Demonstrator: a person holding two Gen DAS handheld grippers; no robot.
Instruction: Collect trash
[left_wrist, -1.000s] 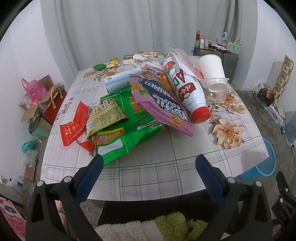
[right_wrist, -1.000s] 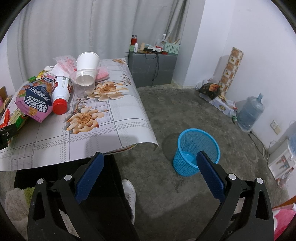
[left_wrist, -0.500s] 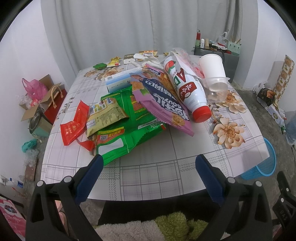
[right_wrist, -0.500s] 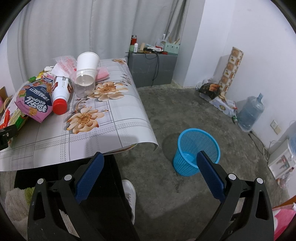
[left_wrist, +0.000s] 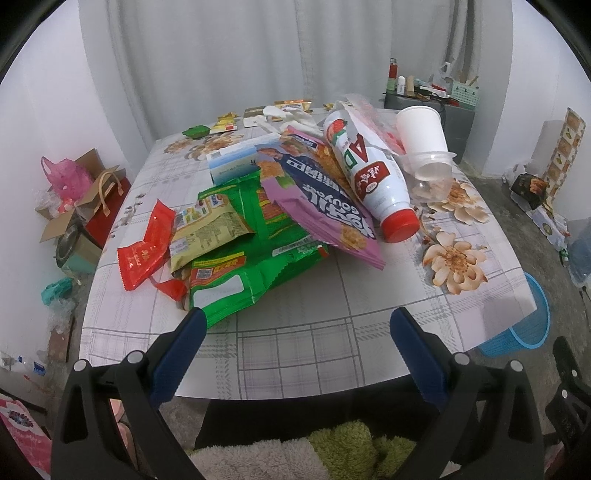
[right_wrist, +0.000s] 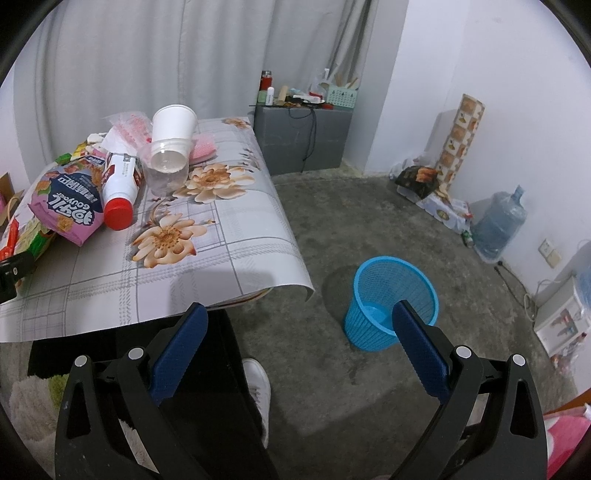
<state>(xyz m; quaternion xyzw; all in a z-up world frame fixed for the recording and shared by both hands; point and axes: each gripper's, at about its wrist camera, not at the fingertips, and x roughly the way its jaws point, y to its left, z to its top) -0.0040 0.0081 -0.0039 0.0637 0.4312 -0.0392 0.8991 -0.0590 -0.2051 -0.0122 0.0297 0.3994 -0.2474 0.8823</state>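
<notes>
Your left gripper (left_wrist: 295, 328) hangs released over the near edge of the floral plastic-covered table (left_wrist: 332, 314), gripping nothing; the trash heap lies ahead: green snack bags (left_wrist: 236, 273), purple snack bag (left_wrist: 325, 210), red-capped white bottle (left_wrist: 369, 173), white paper cup (left_wrist: 421, 129). Your right gripper (right_wrist: 297, 325) is likewise spread and empty, off the table's right, over the floor. Blue mesh plastic wastebasket (right_wrist: 388, 295) stands on the concrete floor just beyond its right finger.

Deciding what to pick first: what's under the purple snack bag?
The purple snack bag lies on green wrappers, with a white bottle beside it. Anything beneath its middle is hidden.
</notes>
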